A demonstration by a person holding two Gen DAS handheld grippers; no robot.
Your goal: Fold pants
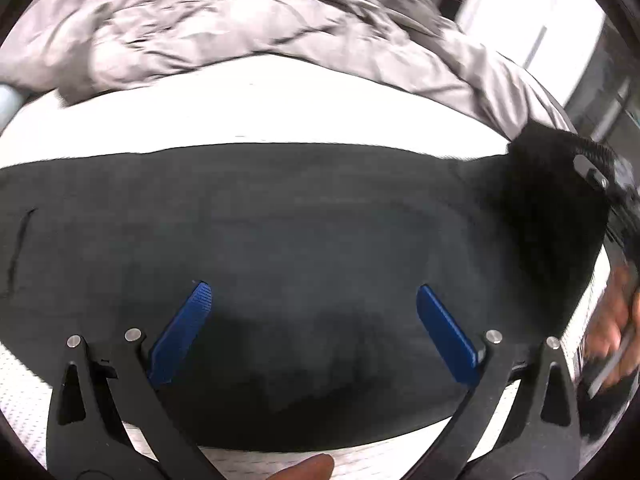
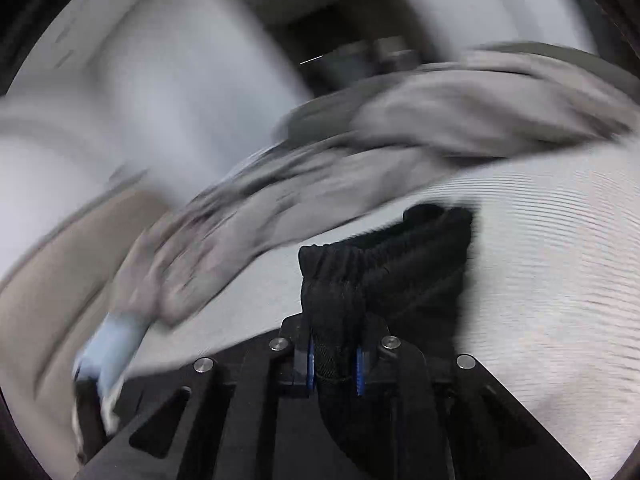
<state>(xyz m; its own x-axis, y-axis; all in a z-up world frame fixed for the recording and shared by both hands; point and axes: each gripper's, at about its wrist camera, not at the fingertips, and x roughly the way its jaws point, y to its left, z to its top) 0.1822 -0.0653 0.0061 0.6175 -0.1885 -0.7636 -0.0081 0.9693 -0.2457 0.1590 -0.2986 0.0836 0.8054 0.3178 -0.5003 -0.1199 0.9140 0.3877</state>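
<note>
Dark pants [image 1: 280, 248] lie spread flat across a white bed, seen in the left wrist view. My left gripper [image 1: 314, 292] hovers over them with its blue pads [image 1: 188, 328] wide apart and nothing between them. At the right edge of that view, the pants' elastic waistband end [image 1: 552, 184] is lifted off the bed by my right gripper [image 1: 600, 184]. In the blurred right wrist view, my right gripper [image 2: 335, 364] is shut on the gathered black waistband [image 2: 340, 280], which bunches up between the blue pads.
A crumpled grey duvet [image 1: 224, 24] fills the far side of the bed; the white mattress cover [image 1: 260, 108] shows between it and the pants. A hand [image 1: 616, 320] holds the right gripper at the right edge. A pale blue cloth [image 2: 108, 344] lies at the left.
</note>
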